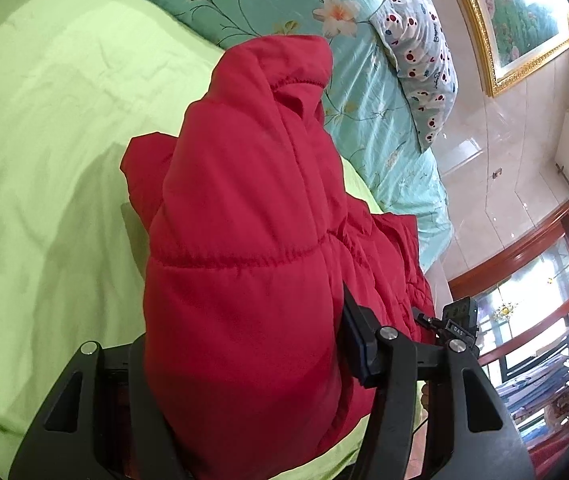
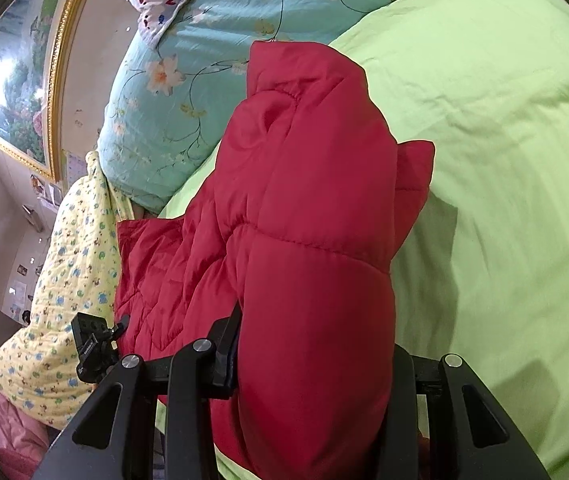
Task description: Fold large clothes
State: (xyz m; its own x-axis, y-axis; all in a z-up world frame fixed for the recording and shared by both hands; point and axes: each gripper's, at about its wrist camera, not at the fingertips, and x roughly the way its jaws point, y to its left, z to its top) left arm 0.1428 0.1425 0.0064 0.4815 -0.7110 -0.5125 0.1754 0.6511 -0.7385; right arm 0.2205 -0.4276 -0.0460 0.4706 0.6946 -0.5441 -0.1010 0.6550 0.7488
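Puffy, soft, slippery-looking red quilted jacket (image 1: 244,240), bulky yet probably light, pinched centre-frame by left gripper (image 1: 244,360) and right gripper (image 2: 316,360), jaws closed on thick padding; best gripped deep across quilted seams.

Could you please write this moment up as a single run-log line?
stage: mid-fold | left gripper: shut on red padded jacket | right gripper: shut on same jacket | surface: green bedsheet

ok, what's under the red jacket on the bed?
The red padded jacket is clamped by the left gripper and right gripper. Around it lies the green sheet; whatever lies directly beneath it is covered.
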